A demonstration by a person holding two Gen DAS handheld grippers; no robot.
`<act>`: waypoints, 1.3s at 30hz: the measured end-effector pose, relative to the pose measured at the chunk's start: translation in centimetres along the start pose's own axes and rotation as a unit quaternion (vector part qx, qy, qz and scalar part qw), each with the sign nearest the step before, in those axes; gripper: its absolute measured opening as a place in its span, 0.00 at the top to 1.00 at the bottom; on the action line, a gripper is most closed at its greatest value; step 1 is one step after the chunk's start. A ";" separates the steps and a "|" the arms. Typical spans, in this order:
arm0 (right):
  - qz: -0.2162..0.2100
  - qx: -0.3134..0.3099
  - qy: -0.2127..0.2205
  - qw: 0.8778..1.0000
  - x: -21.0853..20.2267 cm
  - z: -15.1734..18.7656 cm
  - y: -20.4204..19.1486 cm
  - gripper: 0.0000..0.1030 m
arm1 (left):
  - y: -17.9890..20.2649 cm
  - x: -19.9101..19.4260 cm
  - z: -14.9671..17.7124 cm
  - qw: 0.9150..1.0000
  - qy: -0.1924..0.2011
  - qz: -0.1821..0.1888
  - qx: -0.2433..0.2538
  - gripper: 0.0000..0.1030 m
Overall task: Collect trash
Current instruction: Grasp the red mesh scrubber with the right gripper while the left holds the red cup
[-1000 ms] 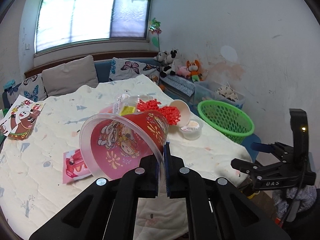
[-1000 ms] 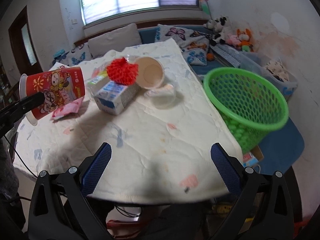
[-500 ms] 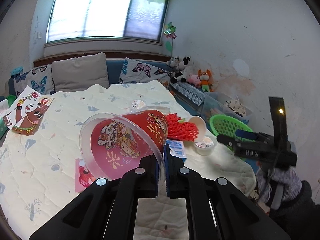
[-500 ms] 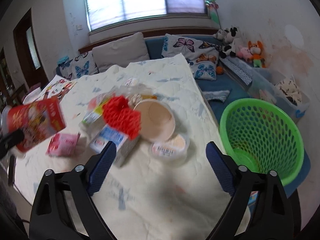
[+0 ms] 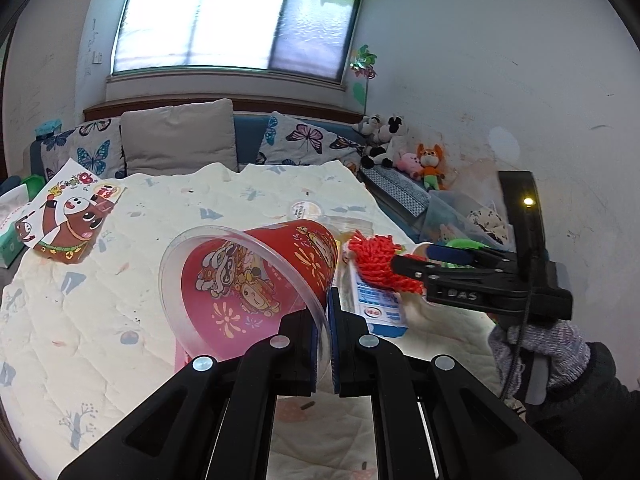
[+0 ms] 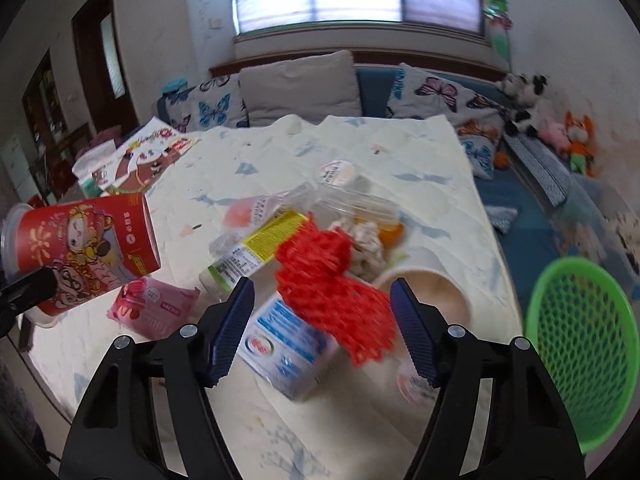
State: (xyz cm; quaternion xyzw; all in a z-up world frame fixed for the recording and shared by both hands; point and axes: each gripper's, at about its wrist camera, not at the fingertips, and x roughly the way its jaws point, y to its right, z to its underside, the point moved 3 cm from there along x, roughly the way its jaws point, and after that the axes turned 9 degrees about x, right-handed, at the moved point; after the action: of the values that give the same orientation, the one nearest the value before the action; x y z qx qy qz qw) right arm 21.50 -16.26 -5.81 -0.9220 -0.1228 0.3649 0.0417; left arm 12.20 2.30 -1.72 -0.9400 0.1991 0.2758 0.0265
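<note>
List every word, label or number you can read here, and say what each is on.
"UAS", partly hidden, possibly more letters: on the side of the right tongs.
Red cup held by the left tongs: Chinese characters, too small to read.
Blue-and-white carton: print blurred.
Yellow bottle label: too small.
Pink packet: blurred.
Round lid: unreadable.

One red cup, one green basket, two butterfly pillows.

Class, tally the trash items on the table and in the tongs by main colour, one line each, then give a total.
Red: 2, printed cup, foam net
Pink: 1, packet
Blue-white: 1, carton
Clear: 1, bottle
Cream: 1, paper cup
Total: 6
</note>
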 end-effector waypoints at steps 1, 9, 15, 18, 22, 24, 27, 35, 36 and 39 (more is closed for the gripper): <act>0.002 -0.009 -0.003 1.000 0.6 -0.2 -0.5 0.33 | -0.2 0.1 0.0 1.000 0.000 0.000 -0.002 0.95; 0.062 -0.075 -0.013 0.995 3.5 0.2 -2.2 0.47 | -0.8 0.5 0.2 1.000 -0.003 -0.001 -0.009 0.95; 0.091 -0.095 -0.008 0.991 3.9 1.0 -2.4 0.66 | -0.9 0.3 0.2 1.000 -0.001 0.001 -0.010 0.95; 0.071 -0.063 -0.005 0.995 3.1 1.0 -1.7 0.72 | -0.9 0.1 0.1 1.000 0.000 0.000 -0.011 0.95; 0.040 -0.024 0.005 0.999 1.0 0.9 -1.2 0.74 | -0.6 -0.3 -0.1 1.000 0.005 0.004 -0.010 0.95; 0.024 -0.007 0.015 1.000 -0.5 1.0 -1.1 0.74 | -0.3 -0.4 -0.4 1.000 0.006 0.007 -0.010 0.95; 0.015 0.014 0.036 0.999 -2.9 1.5 -1.1 0.74 | 0.2 -0.5 -0.9 1.000 0.009 0.012 -0.007 0.95; 0.012 0.065 0.070 0.995 -7.7 4.1 0.8 0.74 | 2.5 -0.1 -2.4 1.000 0.004 0.029 0.009 0.95; 0.015 0.068 0.072 0.995 -8.0 4.5 1.1 0.74 | 2.8 -0.1 -2.6 0.999 0.005 0.030 0.011 0.95; 0.018 0.083 0.078 0.993 -9.4 5.7 2.2 0.74 | 3.8 -0.1 -3.2 0.999 0.009 0.027 0.014 0.95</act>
State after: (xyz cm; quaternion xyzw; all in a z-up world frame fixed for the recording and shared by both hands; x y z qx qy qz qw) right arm 11.37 -20.85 -4.09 -0.9431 -0.0721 0.3013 0.1209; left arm 12.25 -1.70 1.28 -0.9362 0.2285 0.2653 0.0301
